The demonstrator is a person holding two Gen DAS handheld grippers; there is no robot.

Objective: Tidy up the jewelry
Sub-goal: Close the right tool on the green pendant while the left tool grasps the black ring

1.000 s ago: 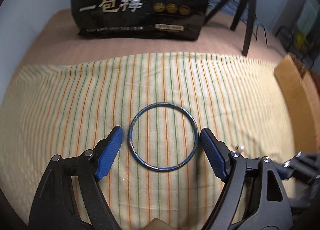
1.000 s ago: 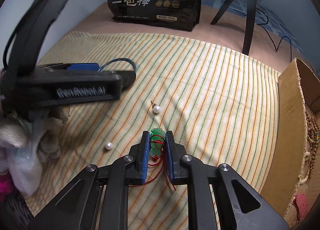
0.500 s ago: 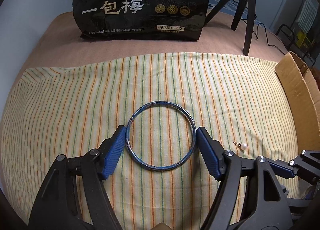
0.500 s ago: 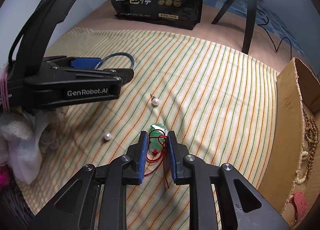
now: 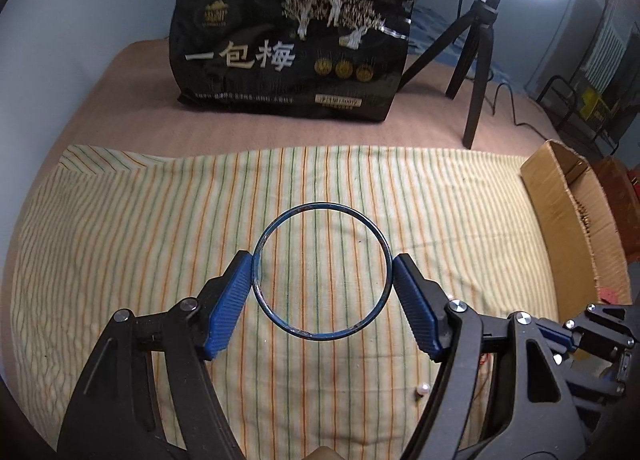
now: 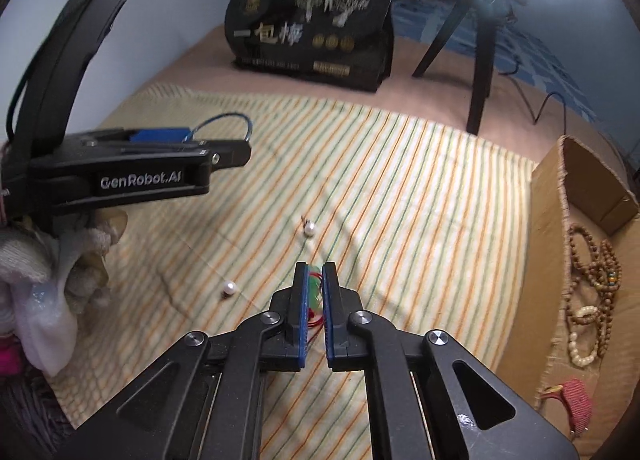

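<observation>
A thin blue bangle (image 5: pixel 320 337) hangs above the striped cloth (image 5: pixel 160 220), pinched across its width by the blue pads of my left gripper (image 5: pixel 322 260). In the right wrist view the same left gripper (image 6: pixel 236 148) is at the left, and the bangle (image 6: pixel 224 118) pokes out beyond it. My right gripper (image 6: pixel 315 269) points down at the cloth, its jaws closing narrow on a green pendant (image 6: pixel 315 294) with a red cord, which is raised a little off the cloth. Two loose pearl earrings (image 6: pixel 309 229) (image 6: pixel 229 288) lie on the cloth just ahead of it.
An open cardboard box (image 6: pixel 548 220) stands at the cloth's right edge and holds several bead bracelets (image 6: pixel 592 260) and a red pouch (image 6: pixel 576 404). A black snack bag (image 5: pixel 292 56) and a tripod (image 5: pixel 476 60) with a ring light stand at the back. A gloved hand (image 6: pixel 40 252) holds the left gripper.
The left jaws closed onto the bangle and lifted it off the cloth. The right jaws squeezed in on the pendant and rose slightly with it.
</observation>
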